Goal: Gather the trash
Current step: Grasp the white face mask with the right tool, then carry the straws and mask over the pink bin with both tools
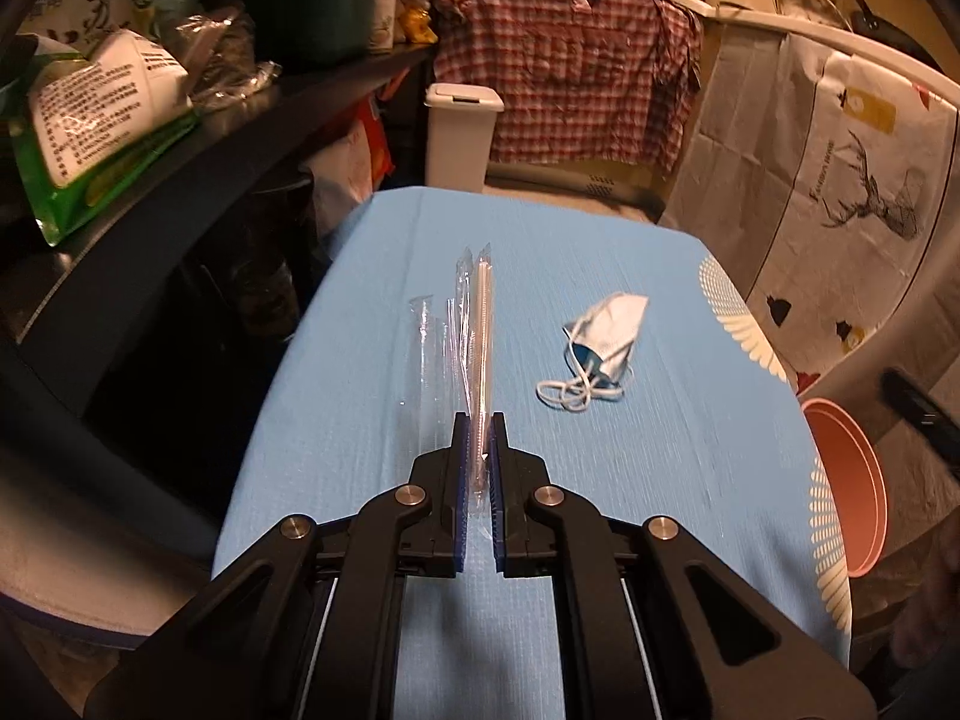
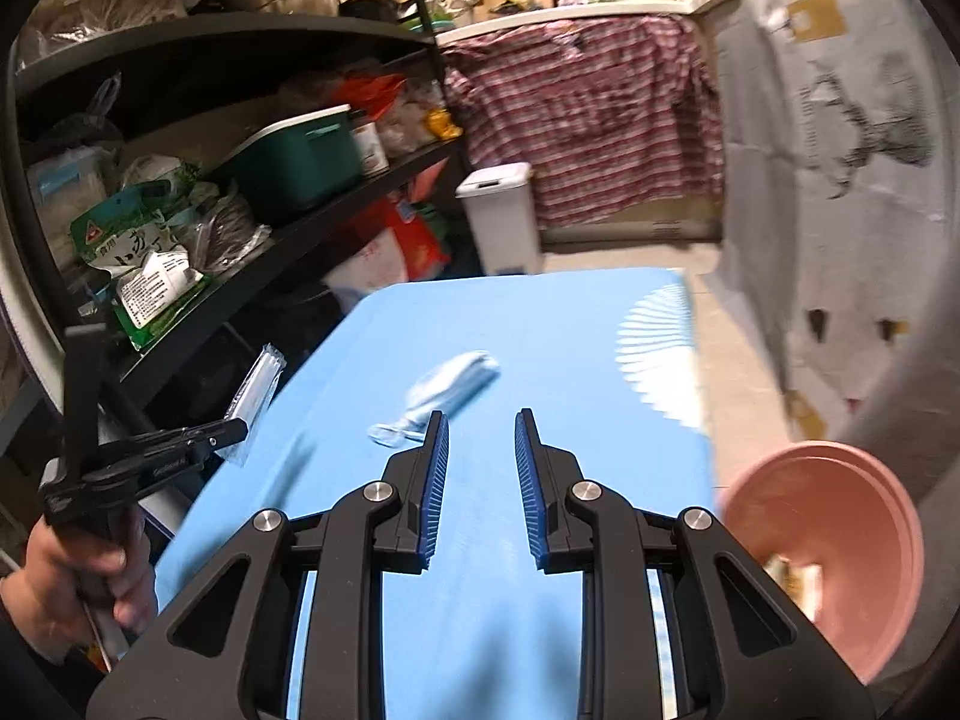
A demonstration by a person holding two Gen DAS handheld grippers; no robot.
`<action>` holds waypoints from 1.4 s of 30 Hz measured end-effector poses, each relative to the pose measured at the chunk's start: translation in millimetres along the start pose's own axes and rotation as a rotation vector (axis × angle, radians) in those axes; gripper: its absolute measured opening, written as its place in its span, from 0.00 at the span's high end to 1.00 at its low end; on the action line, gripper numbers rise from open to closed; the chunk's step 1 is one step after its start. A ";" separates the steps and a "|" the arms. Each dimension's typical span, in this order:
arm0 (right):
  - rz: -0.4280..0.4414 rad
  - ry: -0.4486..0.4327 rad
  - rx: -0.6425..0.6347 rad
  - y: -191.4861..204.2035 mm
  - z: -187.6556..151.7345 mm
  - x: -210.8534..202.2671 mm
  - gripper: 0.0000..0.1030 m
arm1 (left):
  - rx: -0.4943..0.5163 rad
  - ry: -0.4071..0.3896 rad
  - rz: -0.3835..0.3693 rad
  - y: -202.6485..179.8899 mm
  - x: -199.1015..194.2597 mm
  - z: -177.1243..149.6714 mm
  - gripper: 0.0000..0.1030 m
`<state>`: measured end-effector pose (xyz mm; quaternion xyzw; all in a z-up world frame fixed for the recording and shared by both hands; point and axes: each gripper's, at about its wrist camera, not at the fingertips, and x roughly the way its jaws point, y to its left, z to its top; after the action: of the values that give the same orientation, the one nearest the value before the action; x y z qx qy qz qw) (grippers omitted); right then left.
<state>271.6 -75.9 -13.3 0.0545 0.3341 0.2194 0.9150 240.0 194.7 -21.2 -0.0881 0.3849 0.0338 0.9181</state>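
My left gripper [image 1: 479,420] is shut on a clear plastic straw wrapper [image 1: 478,348] and holds it above the blue table [image 1: 660,450]. It also shows in the right wrist view [image 2: 237,420], holding the wrapper [image 2: 258,384] past the table's left edge. A crumpled white face mask [image 1: 603,342] with ear loops lies on the table to the right of the wrapper. My right gripper [image 2: 480,420] is open and empty above the table, just short of the mask [image 2: 447,387]. A pink basin [image 2: 834,552] sits off the table's right side.
A black shelf unit [image 2: 240,138] full of bags and boxes stands on the left. A white lidded bin [image 1: 461,138] stands beyond the table's far end. A plaid cloth [image 1: 570,60] and a deer-print sheet [image 1: 840,180] hang at the back and right.
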 end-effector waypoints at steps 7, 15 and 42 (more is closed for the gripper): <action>0.021 0.093 -0.013 25.0 1.2 83.0 0.77 | -0.001 -0.024 0.005 9.8 -2.0 8.4 0.94; 0.015 0.197 0.035 28.3 3.7 157.4 0.64 | -0.005 -0.013 -0.003 15.4 3.5 8.5 0.94; 0.009 0.204 0.019 21.5 6.4 121.2 0.95 | 0.028 -0.030 -0.017 6.3 -0.5 6.2 0.94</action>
<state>350.3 -3.2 -74.2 0.0420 0.4275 0.2246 0.8747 243.2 202.0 -17.4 -0.0780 0.3707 0.0219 0.9252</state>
